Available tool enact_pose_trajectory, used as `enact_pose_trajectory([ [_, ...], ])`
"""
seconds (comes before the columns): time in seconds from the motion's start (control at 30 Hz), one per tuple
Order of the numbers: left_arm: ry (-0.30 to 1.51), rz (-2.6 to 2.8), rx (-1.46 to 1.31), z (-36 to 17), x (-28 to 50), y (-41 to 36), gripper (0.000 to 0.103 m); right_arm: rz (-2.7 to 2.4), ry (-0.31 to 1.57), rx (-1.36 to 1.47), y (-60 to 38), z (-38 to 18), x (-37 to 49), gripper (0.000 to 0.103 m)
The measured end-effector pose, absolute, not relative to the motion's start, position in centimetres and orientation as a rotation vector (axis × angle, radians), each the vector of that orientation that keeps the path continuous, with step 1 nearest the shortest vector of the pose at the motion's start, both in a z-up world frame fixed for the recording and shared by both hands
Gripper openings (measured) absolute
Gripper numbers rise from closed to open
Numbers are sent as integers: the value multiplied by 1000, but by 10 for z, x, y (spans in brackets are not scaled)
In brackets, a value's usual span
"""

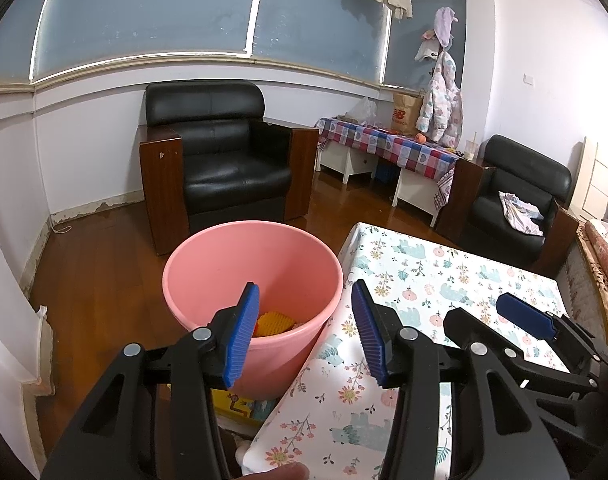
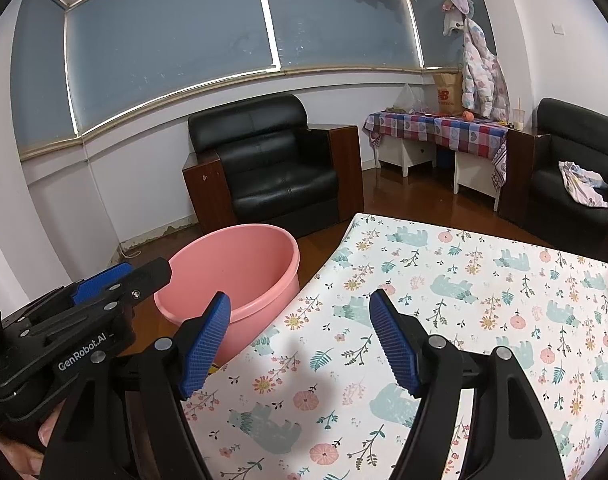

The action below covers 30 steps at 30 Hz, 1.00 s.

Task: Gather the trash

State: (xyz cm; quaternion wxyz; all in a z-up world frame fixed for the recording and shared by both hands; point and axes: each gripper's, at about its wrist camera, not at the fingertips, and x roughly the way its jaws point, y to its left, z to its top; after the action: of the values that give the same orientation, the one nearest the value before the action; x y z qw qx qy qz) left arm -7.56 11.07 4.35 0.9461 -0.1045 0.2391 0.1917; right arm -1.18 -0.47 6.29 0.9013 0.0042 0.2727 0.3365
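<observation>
A pink plastic bin (image 1: 240, 264) stands on the wooden floor against the left edge of a table with a floral cloth (image 1: 424, 280). Orange and pale bits of trash (image 1: 274, 322) lie at its bottom. My left gripper (image 1: 304, 332) hovers open over the bin's near rim and the table edge, nothing between its blue pads. My right gripper (image 2: 300, 340) hangs open above the tablecloth (image 2: 464, 300), also holding nothing; the bin (image 2: 232, 268) lies to its left. Each gripper shows at the side of the other's view.
A black leather armchair (image 1: 220, 152) stands behind the bin by the wall. A second armchair (image 1: 516, 196) with a cloth on it sits at the right, next to a low side table (image 1: 388, 144) under a checked cloth. A coloured box (image 1: 240, 404) lies under the bin's near side.
</observation>
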Motion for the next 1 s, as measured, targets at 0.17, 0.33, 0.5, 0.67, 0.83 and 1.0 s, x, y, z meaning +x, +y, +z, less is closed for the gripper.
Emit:
enact_pose_trajectory([
  [0.17,487,389,-215,43,-75,110,49,695,564,8,-4,62,-12,71],
  [0.33,487,389,-215,43,-75,110,49,695,563,6,-5,63,-11,71],
  [0.5,489,390,-213,43,-75,110,49,694,564,6,-5,62,-12,71],
  [0.67,494,392,-209,44,-75,108,49,693,563,4,-7,62,-13,71],
  [0.83,494,390,-208,44,-75,108,49,688,561,3,-12,60,-14,71],
  [1.0,493,389,-207,45,-76,107,49,687,558,1,-14,60,-14,71],
])
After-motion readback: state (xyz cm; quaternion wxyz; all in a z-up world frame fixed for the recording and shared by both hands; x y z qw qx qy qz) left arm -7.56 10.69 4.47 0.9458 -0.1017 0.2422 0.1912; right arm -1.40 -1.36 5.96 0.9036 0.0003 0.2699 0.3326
